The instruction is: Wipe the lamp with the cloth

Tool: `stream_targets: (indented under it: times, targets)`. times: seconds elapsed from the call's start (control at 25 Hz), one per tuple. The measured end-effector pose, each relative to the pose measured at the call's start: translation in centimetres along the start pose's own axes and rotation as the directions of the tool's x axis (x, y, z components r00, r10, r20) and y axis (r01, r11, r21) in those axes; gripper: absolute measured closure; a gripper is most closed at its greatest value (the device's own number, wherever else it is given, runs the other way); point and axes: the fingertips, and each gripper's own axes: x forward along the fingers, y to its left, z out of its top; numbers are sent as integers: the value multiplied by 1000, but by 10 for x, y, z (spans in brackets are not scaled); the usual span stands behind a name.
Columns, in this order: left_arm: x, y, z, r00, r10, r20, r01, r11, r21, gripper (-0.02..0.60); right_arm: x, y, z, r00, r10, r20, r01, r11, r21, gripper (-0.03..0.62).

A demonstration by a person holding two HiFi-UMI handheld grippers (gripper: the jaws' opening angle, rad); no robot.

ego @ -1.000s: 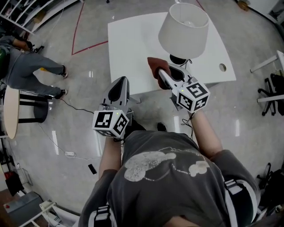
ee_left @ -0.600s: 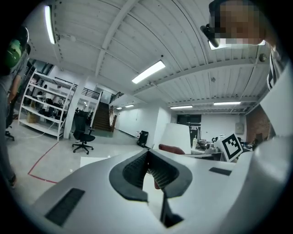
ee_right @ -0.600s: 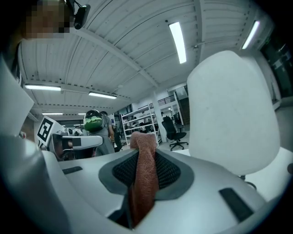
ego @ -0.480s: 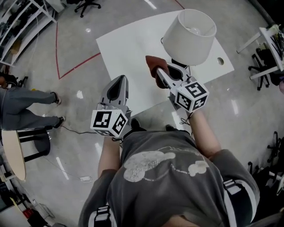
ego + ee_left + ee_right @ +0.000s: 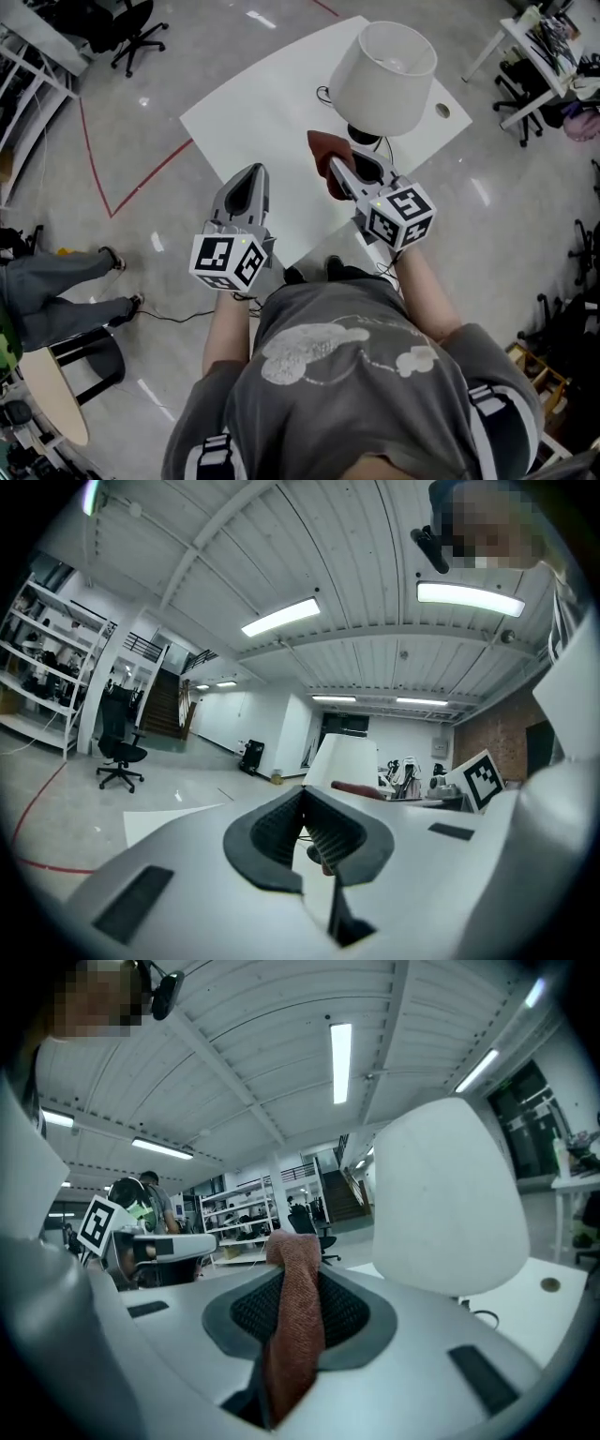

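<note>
Here, right claw [image 5: 334, 169] pinching cloth [image 5: 321, 147], beside lamp [image 5: 384, 64]

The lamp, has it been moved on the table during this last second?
No. The lamp stands at the same spot beside the round hole in the white table. Only the head view has turned.

Lamp [image 5: 384, 66] stands on table [image 5: 272, 122]; cloth [image 5: 324, 152] beside it, perhaps touching.
</note>
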Motion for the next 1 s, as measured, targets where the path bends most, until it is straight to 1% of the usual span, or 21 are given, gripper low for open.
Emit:
stream_targets:
  times: [0.08, 0.16, 0.28, 0.44, 0.56, 0.68, 0.84, 0.92, 1.0]
  targets:
    - [11, -9, -1, 1000, -16, 5, 16, 1000, -5, 574, -4, -3, -1, 1000, 0, -7, 0, 1000, -22, 508]
    - [22, -23, -3, 999, -37, 15, 37, 999, -13, 574, -9, -9, 1, 1000, 9, 5, -9, 1000, -23, 508]
    - [35, -40, -6, 999, -52, 7, 51, 999, 17, 574, -11, -16, 6, 999, 25, 26, -24, 1000, -17, 508]
    - [48, -45, -1, 999, -47, -1, 47, 998, 42, 574, -10, -24, 13, 998, 38, 46, -38, 999, -8, 508]
    - [54, -46, 2, 998, -59, -6, 59, 997, 56, 574, -6, -26, 16, 998, 33, 54, -34, 999, 4, 508]
    - [58, -37, 4, 997, -80, -19, 82, 994, 71, 574, 4, -20, 19, 998, 16, 57, -16, 1000, 12, 508]
    - [69, -9, 14, 992, -122, -16, 123, 990, 69, 574, 28, -9, 32, 996, -21, 88, 20, 1000, 18, 508]
    - [77, 3, 19, 987, -160, -21, 161, 984, 73, 574, 42, -9, 40, 991, -67, 113, 64, 997, 37, 508]
    - [84, 14, 22, 977, -208, -43, 211, 974, 78, 574, 55, -12, 48, 981, -136, 140, 127, 989, 69, 508]
